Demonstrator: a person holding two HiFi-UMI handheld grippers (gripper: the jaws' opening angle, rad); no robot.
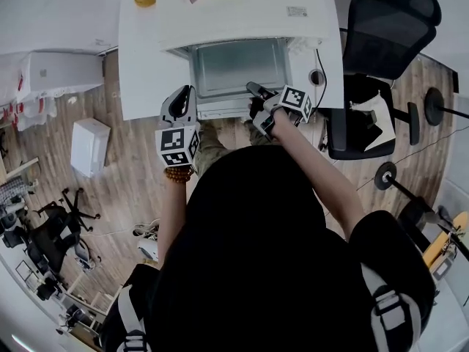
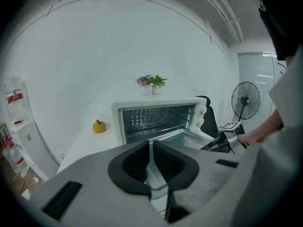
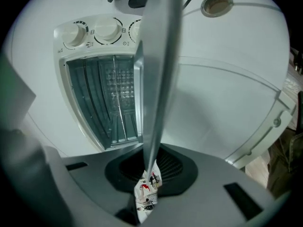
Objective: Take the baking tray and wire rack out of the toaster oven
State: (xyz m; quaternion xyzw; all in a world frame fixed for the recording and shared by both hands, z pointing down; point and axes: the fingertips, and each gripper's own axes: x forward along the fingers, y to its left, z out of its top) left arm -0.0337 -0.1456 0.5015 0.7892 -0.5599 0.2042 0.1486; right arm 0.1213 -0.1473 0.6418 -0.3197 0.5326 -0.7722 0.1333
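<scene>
Tray: the baking tray [image 1: 234,68] sticks partway out of the open front of the toaster oven [image 1: 242,9]. Its back end seems to sit inside the oven.
Right gripper: your right gripper [image 1: 256,92] is clamped on the tray's front rim, toward the oven's side with the knobs [image 3: 106,30]. In the right gripper view the thin rim runs edge-on straight out from between the pads.
Left gripper: your left gripper [image 2: 150,148] has its jaws pressed together with nothing between them. It hangs in front of the oven on the side away from the knobs, apart from the tray.
Rack: thin bars show across the oven's inside, which I take for the wire rack [image 2: 147,132]; it is not yet out.
How the tray handles: it looks like thin sheet metal, so probably light and stiff, but smooth and slippery. Held at one corner, it is likely to sag or twist toward the free side as it clears the oven.
Where to hold the tray: grip deep on the raised rim, and add your left gripper on the front rim away from the knobs.
How the rack handles: it is likely light and rigid. Take its front bar, since the wires should stop the pads sliding.
</scene>
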